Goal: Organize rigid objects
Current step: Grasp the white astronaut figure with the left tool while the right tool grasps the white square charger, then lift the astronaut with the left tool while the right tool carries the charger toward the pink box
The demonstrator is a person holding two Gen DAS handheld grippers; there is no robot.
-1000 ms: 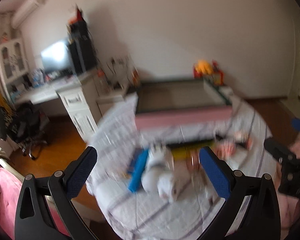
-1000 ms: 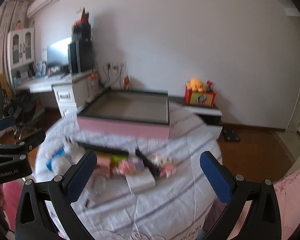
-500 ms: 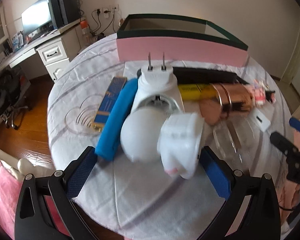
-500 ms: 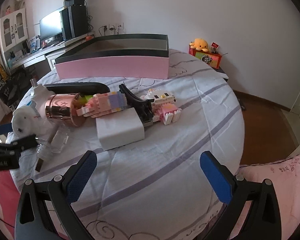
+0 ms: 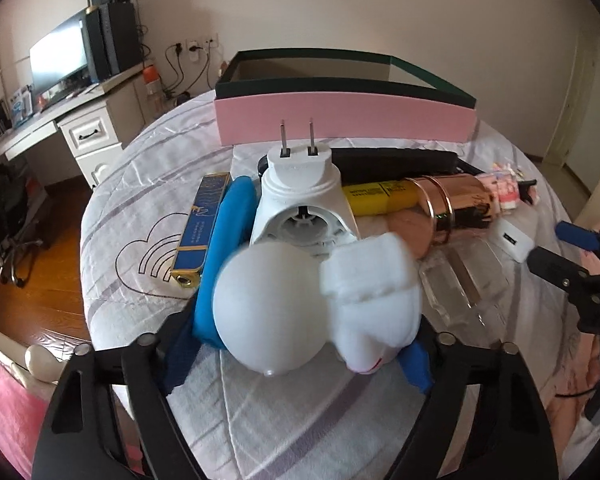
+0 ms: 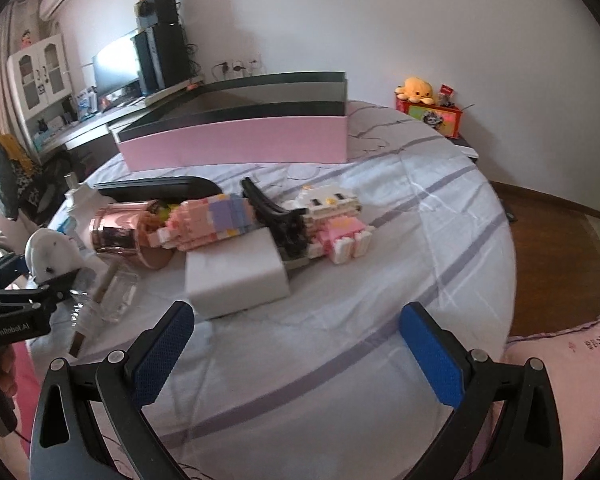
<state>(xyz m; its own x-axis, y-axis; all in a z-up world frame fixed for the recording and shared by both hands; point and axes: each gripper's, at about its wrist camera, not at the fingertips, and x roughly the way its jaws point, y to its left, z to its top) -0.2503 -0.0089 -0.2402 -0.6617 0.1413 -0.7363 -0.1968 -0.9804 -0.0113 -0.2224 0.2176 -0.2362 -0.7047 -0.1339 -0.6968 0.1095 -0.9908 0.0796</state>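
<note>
Item: white plug-in night light (image 5: 300,248), lying on the cloth-covered round table (image 5: 284,420), in front of the pink-sided box (image 5: 340,120) with its two prongs toward that box.

Build: hard plastic body, round frosted globe at the near end, a white blocky piece beside the globe. Judged light and stiff; the globe looks smooth, likely slippery, and the prongs could bend.

Hold: best taken across the globe and blocky piece, or further up across the flat-sided body.

Left gripper (image 5: 296,352): jaws have just been closing, with the globe end between them; the blue pads appear to lie against it on both sides.

Right gripper (image 6: 296,356): jaws wide, nothing between them, in front of the box and near a white block (image 6: 236,272).

Neighbours: blue bar (image 5: 224,248) touching the night light; rose-gold cylinder (image 5: 456,204) nearby.
</note>
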